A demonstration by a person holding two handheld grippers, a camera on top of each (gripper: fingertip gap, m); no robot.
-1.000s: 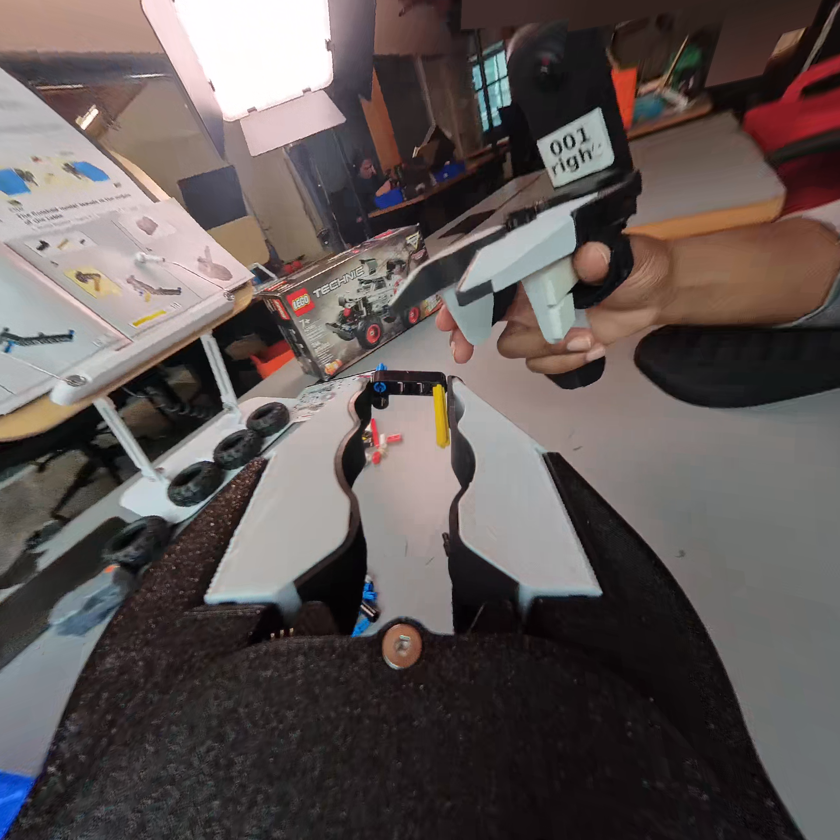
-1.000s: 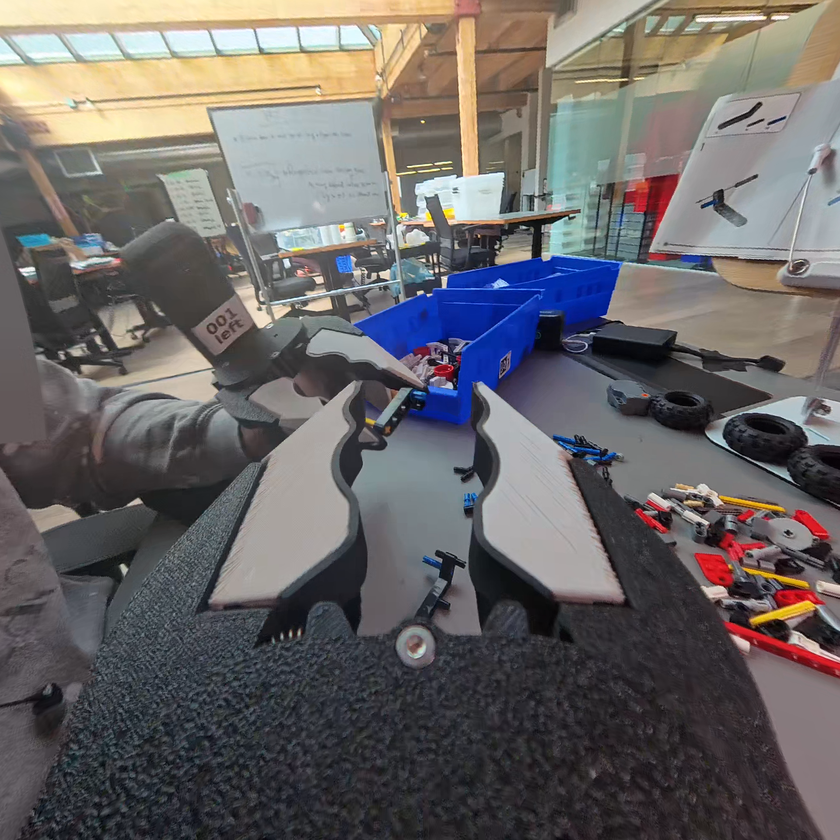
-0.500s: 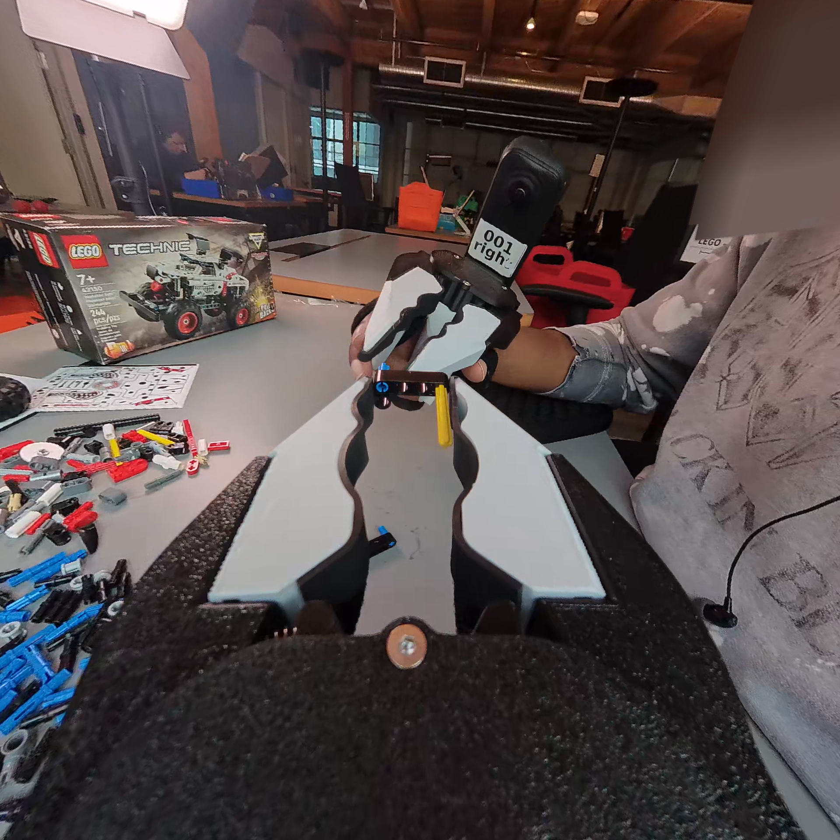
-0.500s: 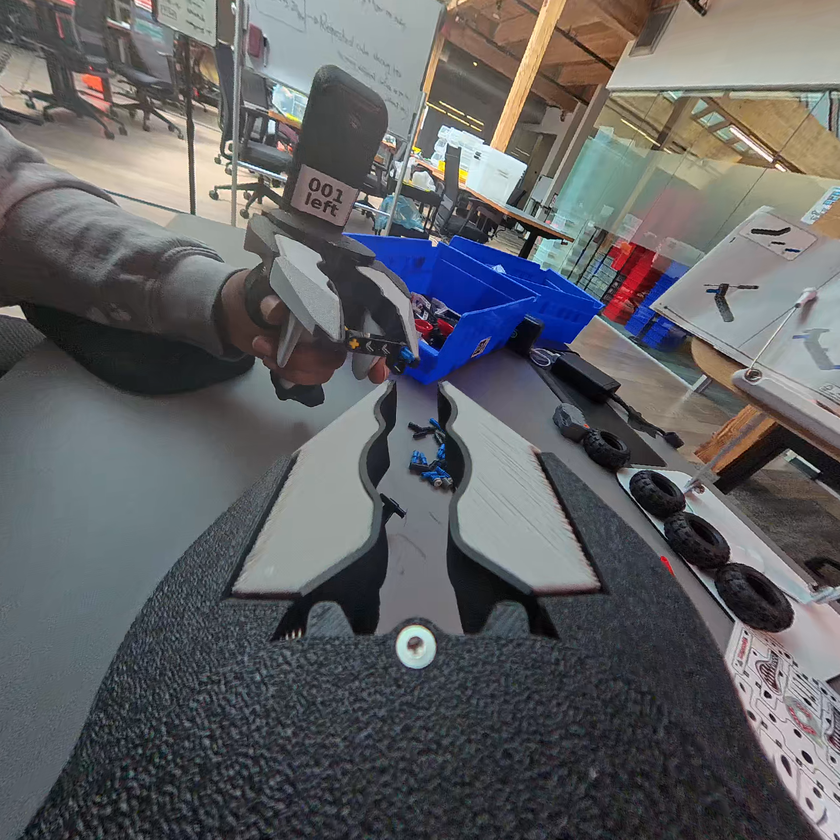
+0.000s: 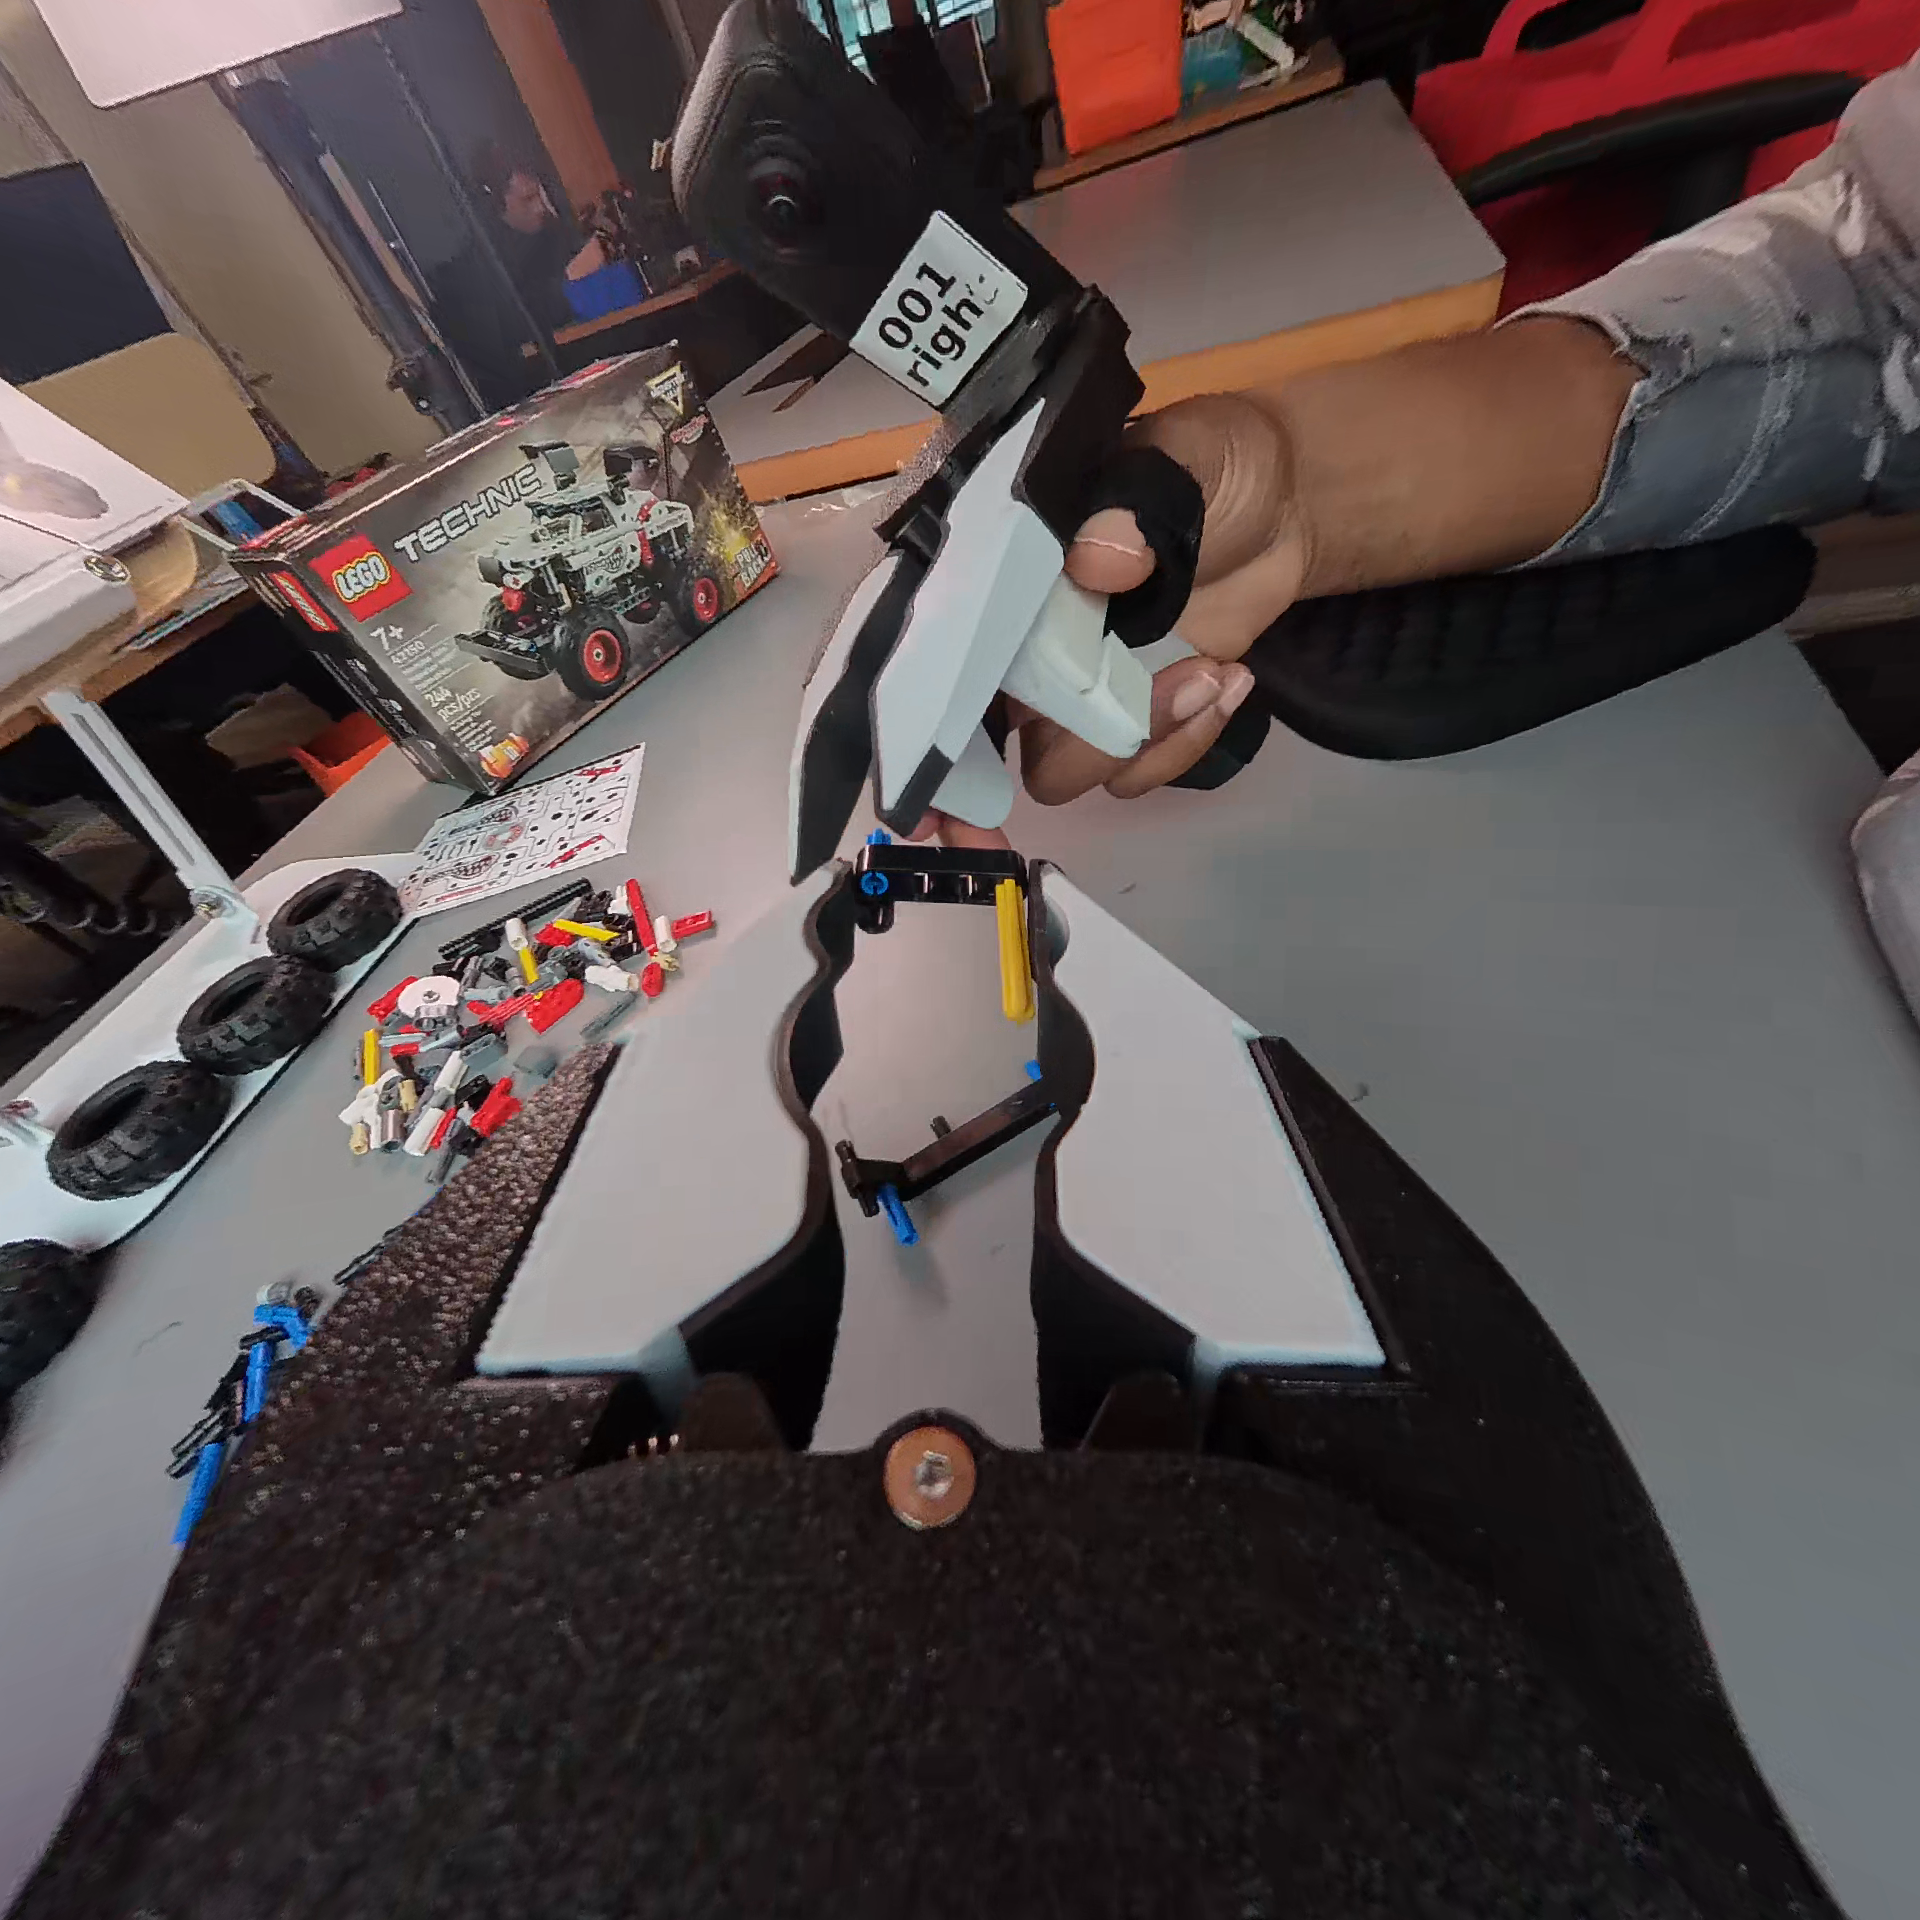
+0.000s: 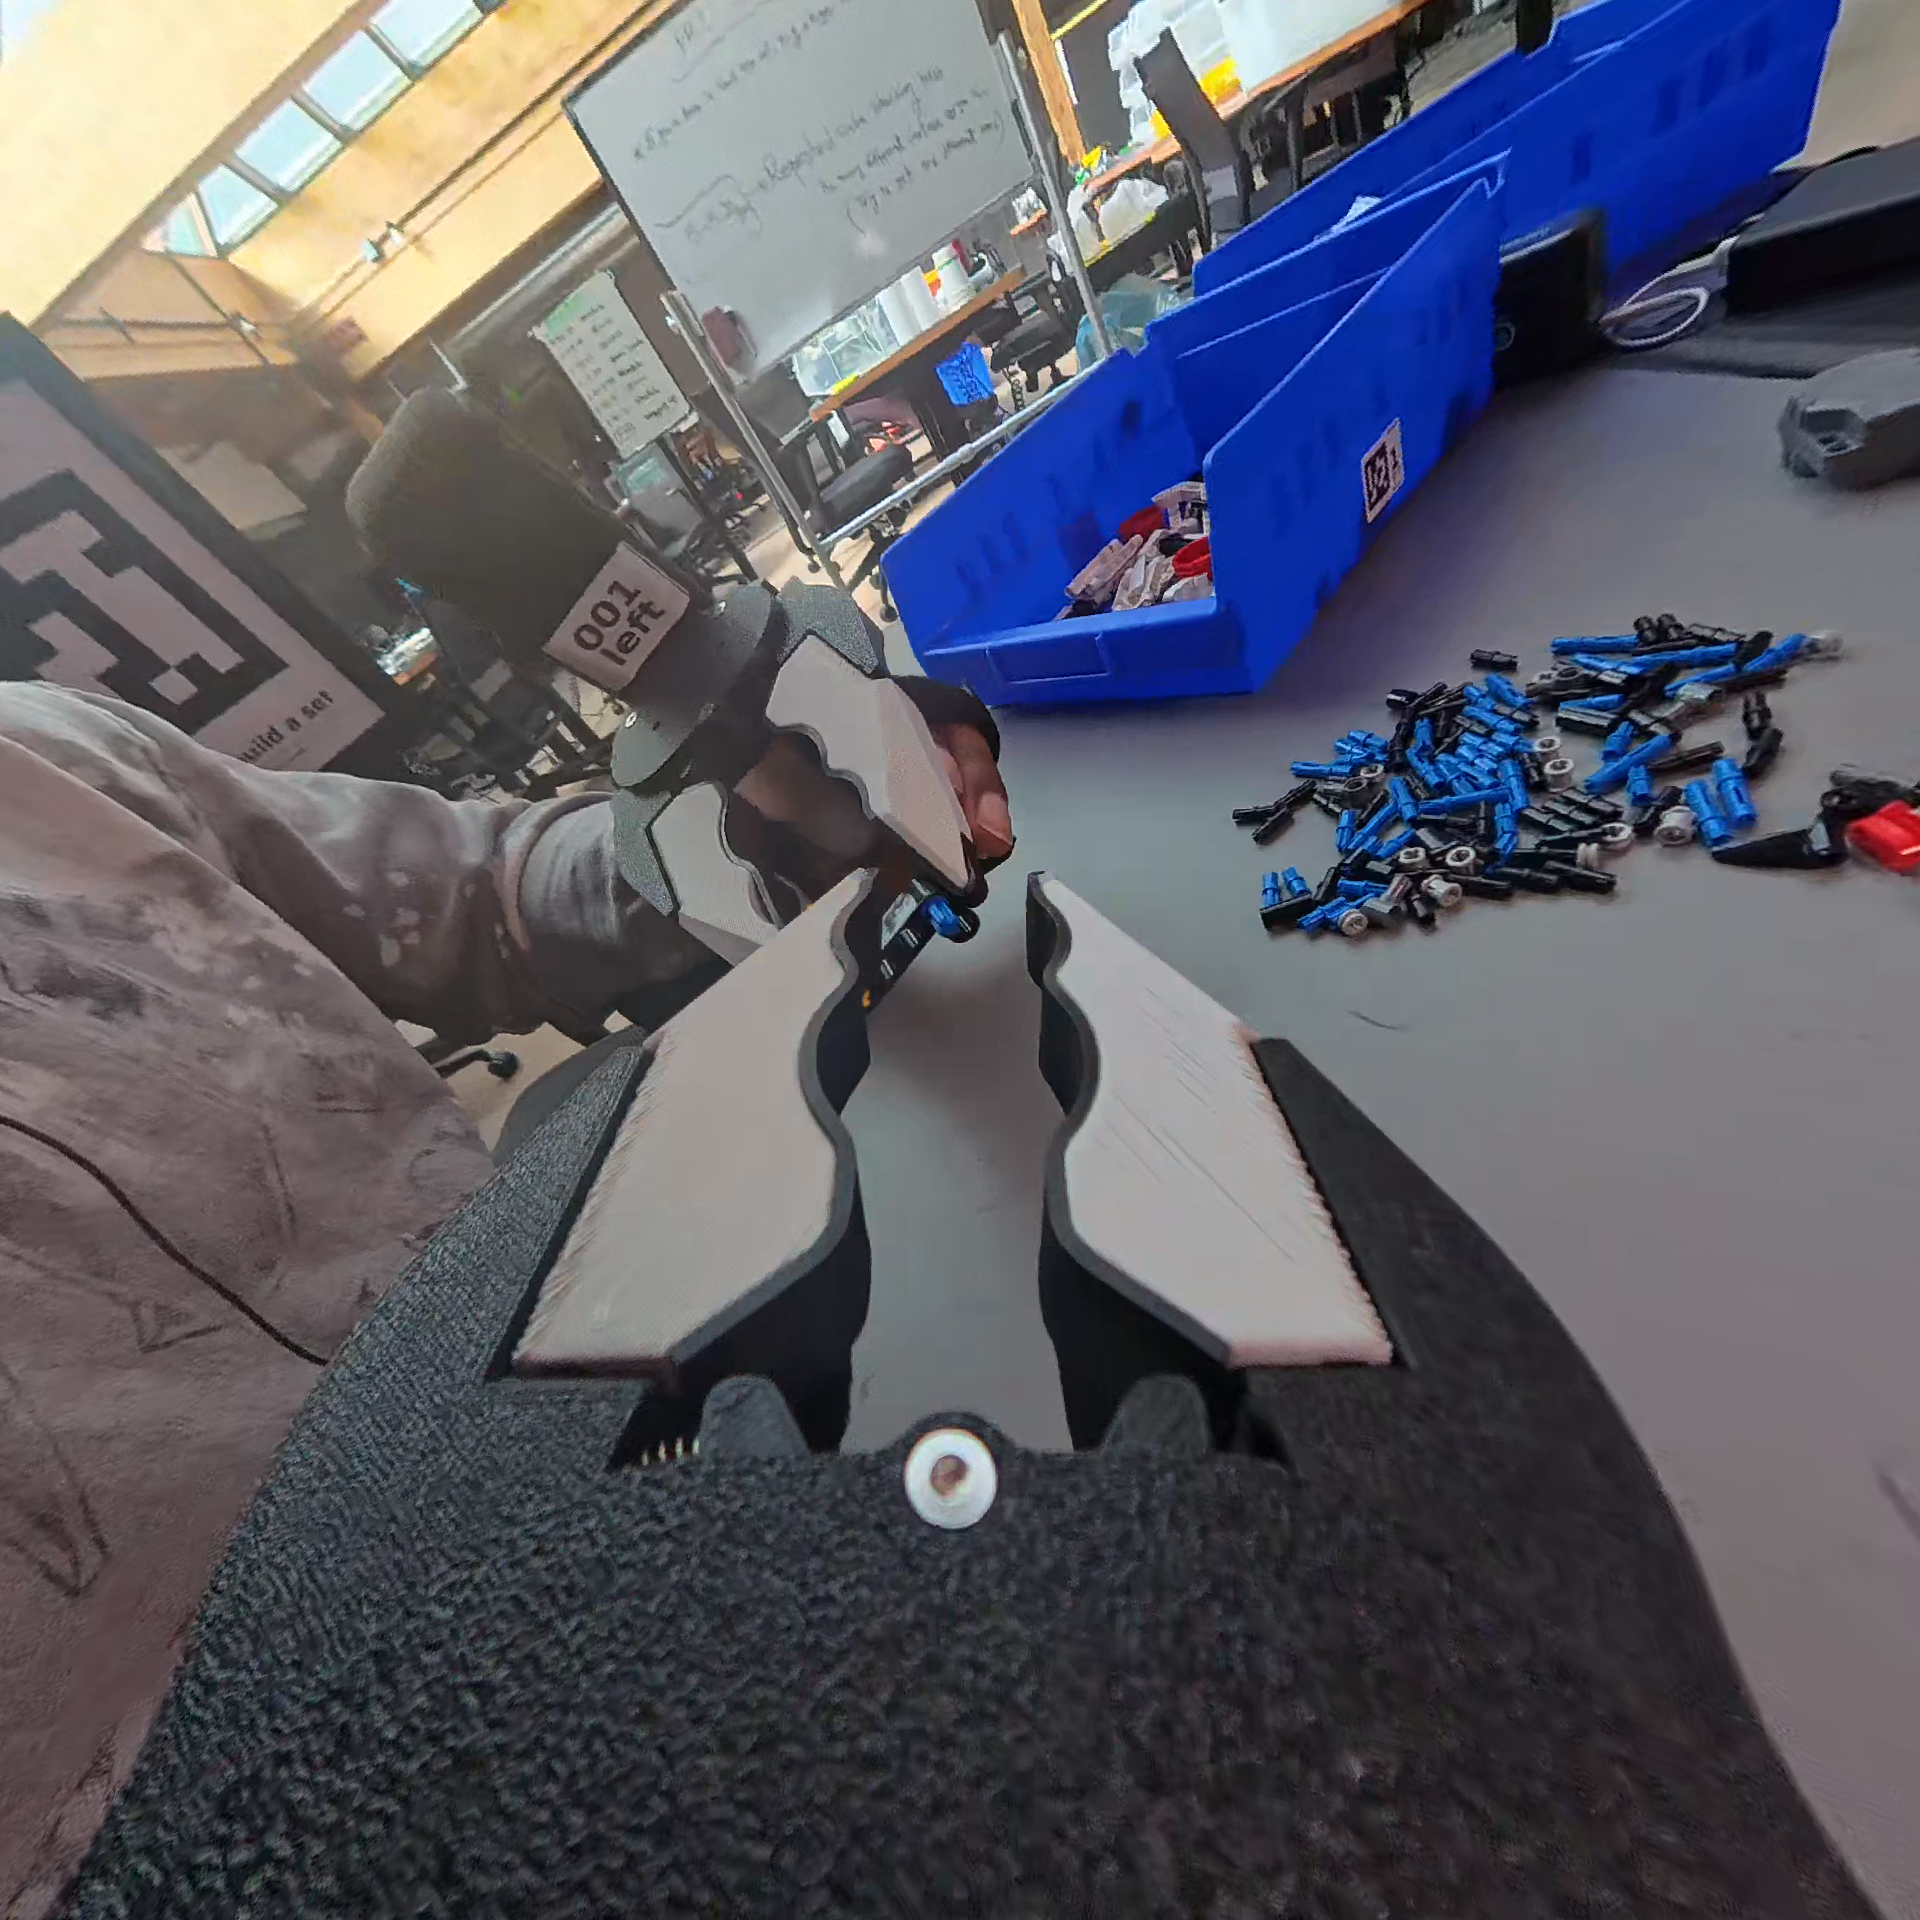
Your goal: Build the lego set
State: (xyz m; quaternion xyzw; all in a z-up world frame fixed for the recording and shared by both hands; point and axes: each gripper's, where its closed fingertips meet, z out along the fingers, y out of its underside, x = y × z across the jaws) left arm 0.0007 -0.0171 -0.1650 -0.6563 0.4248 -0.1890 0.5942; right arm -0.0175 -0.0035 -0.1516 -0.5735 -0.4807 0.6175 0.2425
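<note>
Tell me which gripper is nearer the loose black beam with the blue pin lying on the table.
Left. The black beam lies on the table under the left gripper, between its fingers. The right gripper hovers farther off, beyond the left's fingertips.

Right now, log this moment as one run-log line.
left gripper: shut on black beam with yellow axle | right gripper: open, empty, beside beam | second black beam: on table

The right gripper (image 6: 948,899) hangs over the grey table (image 6: 1558,1091), jaws apart with nothing between them. Just left of its tips, the left gripper (image 6: 935,883) pinches a black beam (image 6: 902,940) (blue pin at one end). Blue and black pins (image 6: 1527,774) lie scattered right of the tips, a blue bin (image 6: 1195,582) beyond them.
</note>
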